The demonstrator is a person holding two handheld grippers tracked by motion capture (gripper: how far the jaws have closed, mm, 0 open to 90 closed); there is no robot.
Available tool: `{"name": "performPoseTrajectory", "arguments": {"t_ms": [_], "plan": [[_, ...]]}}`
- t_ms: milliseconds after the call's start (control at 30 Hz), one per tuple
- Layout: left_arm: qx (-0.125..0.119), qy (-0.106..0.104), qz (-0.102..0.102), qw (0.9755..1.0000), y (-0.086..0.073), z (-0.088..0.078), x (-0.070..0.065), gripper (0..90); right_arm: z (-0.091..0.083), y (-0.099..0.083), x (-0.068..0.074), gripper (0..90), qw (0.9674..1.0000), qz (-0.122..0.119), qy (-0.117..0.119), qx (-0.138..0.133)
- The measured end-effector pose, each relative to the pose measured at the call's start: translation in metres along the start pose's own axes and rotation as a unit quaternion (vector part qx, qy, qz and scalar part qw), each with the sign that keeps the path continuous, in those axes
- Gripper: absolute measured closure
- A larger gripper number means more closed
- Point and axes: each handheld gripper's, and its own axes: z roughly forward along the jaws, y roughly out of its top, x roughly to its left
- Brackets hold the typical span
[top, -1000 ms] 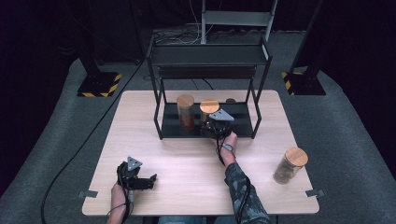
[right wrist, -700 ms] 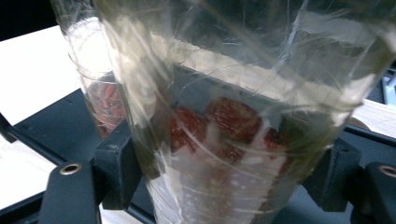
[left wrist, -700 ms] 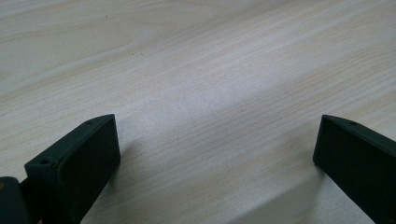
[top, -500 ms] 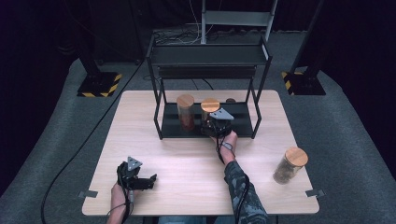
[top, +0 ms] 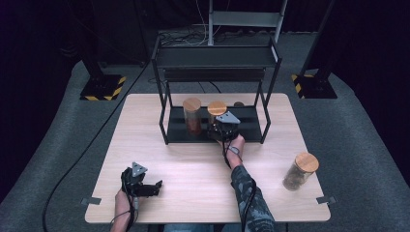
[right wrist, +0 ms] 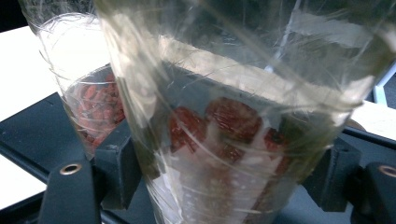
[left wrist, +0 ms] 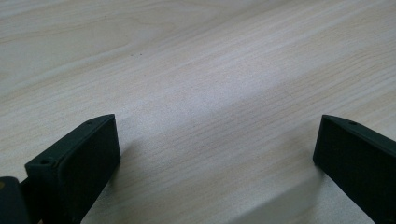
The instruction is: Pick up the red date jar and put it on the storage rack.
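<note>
A clear jar with a cork lid point(top: 217, 108) stands on the lower shelf of a black metal rack point(top: 251, 131). My right gripper point(top: 218, 127) is shut on it. In the right gripper view the black pads point(right wrist: 116, 172) press both sides of the jar point(right wrist: 224, 116), which holds red dried fruit. A second cork-lidded jar point(top: 192, 116) with red contents stands just left of it on the same shelf, and appears in the right gripper view as well point(right wrist: 88, 98). My left gripper point(top: 153, 186) rests on the table near the front left, jaws wide open point(left wrist: 217, 140) over bare wood.
A third cork-lidded jar point(top: 300, 170) stands on the light wooden table point(top: 193, 164) near its right edge. The rack's upper shelf point(top: 215, 58) overhangs the two jars. Cables trail from both grippers toward the front edge.
</note>
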Motion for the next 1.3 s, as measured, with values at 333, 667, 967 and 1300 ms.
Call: {"name": "performPoseTrajectory", "arguments": {"t_ms": [333,667,967,1300], "plan": [[0.0,-0.001,0.0,1.0,0.0,0.0,0.0,0.0,0.006,0.001,0.004,24.4,1.0,-0.003,-0.003,-0.002],[0.0,-0.001,0.001,1.0,0.0,0.0,0.0,0.0,0.012,0.002,0.007,24.4,1.0,-0.004,-0.003,0.004],[0.0,-0.002,0.002,1.0,0.0,0.0,0.0,0.0,0.02,-0.001,0.009,24.4,0.9999,0.009,0.001,0.01],[0.0,-0.002,0.002,1.0,0.0,0.0,0.0,0.0,0.024,-0.004,0.004,24.5,0.9994,0.032,0.012,0.002]]}}
